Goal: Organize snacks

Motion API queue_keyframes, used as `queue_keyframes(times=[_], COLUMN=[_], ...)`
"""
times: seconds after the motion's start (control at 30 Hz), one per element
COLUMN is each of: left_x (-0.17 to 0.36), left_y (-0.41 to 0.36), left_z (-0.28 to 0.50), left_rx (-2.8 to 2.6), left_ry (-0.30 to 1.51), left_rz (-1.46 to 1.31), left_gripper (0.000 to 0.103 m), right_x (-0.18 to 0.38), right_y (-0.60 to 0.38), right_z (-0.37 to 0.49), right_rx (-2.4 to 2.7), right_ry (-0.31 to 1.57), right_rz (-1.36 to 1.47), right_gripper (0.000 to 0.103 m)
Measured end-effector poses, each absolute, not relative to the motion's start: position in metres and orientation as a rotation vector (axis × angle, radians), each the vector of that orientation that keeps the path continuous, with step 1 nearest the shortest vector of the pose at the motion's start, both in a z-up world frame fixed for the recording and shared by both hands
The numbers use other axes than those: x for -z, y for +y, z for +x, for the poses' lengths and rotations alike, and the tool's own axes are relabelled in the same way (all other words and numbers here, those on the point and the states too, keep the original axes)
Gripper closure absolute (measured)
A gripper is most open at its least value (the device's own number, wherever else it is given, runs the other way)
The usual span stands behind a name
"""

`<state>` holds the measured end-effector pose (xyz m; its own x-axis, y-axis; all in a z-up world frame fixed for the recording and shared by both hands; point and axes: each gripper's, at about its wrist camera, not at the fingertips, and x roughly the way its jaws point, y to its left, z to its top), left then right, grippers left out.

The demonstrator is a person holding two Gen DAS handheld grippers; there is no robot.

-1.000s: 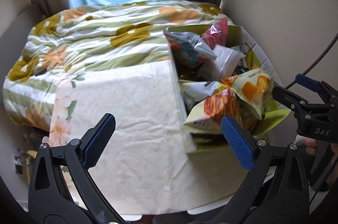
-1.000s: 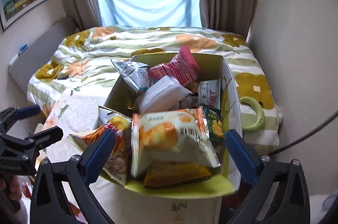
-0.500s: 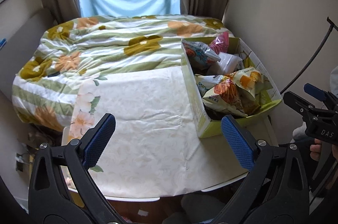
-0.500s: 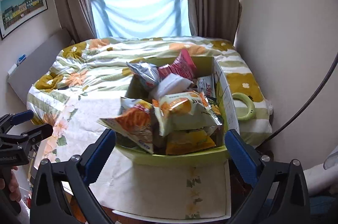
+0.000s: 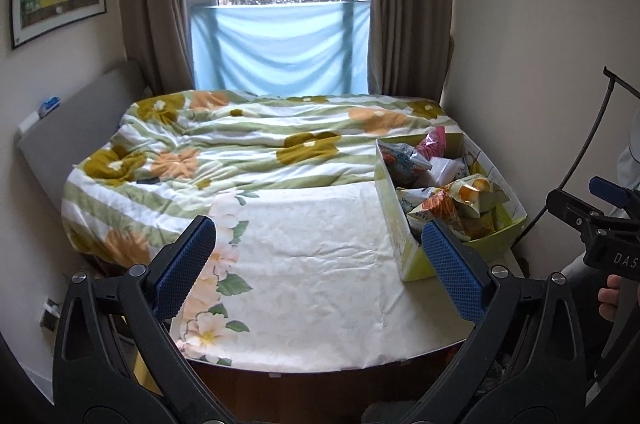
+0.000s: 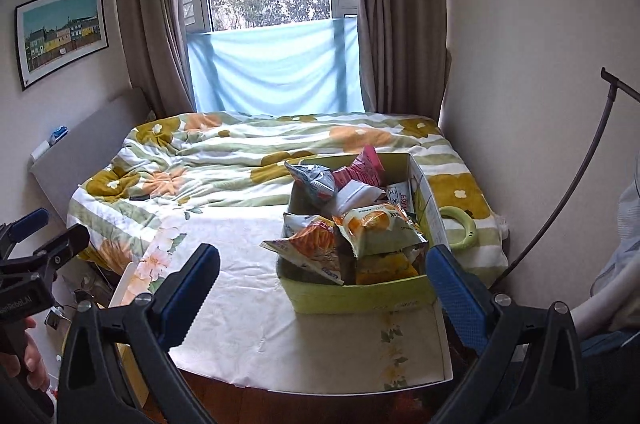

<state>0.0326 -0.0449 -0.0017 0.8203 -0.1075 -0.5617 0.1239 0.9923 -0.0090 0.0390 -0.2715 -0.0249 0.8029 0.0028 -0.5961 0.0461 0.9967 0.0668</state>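
Note:
A yellow-green cardboard box [image 6: 360, 296] [image 5: 408, 244] stands on the right side of a table covered with a cream floral cloth [image 6: 248, 288] [image 5: 312, 264]. Several snack bags fill it, among them an orange chip bag [image 6: 316, 252] [image 5: 440, 206], a pale bag with an orange picture [image 6: 376, 228] and a pink bag [image 6: 366, 170]. My left gripper [image 5: 320, 264] hangs open and empty over the cloth, left of the box. Nothing sits between the wide-open fingers of my right gripper [image 6: 320, 284], which is held back in front of the box.
A bed with a flowered green and orange quilt [image 5: 248, 148] lies behind the table. A green ring [image 6: 460, 228] rests on the quilt right of the box. A wall [image 6: 520, 64] and a dark cable [image 6: 560, 192] run along the right. The window is curtained.
Both grippers have drawn back and up from the box, so it looks smaller and the whole table and room show. Both stayed open and empty.

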Motion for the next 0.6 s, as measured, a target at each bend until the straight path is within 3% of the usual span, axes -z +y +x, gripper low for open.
queue_keyframes(times=[0.6], left_x=[0.001], left_y=[-0.039], left_z=[0.022], left_rx=[0.133], left_ry=[0.582], left_rz=[0.039], left_gripper=[0.001], right_x=[0.021], right_y=[-0.255], right_z=[0.028], right_rx=[0.029], right_ry=[0.624], right_rz=[0.073], right_gripper=[0.001])
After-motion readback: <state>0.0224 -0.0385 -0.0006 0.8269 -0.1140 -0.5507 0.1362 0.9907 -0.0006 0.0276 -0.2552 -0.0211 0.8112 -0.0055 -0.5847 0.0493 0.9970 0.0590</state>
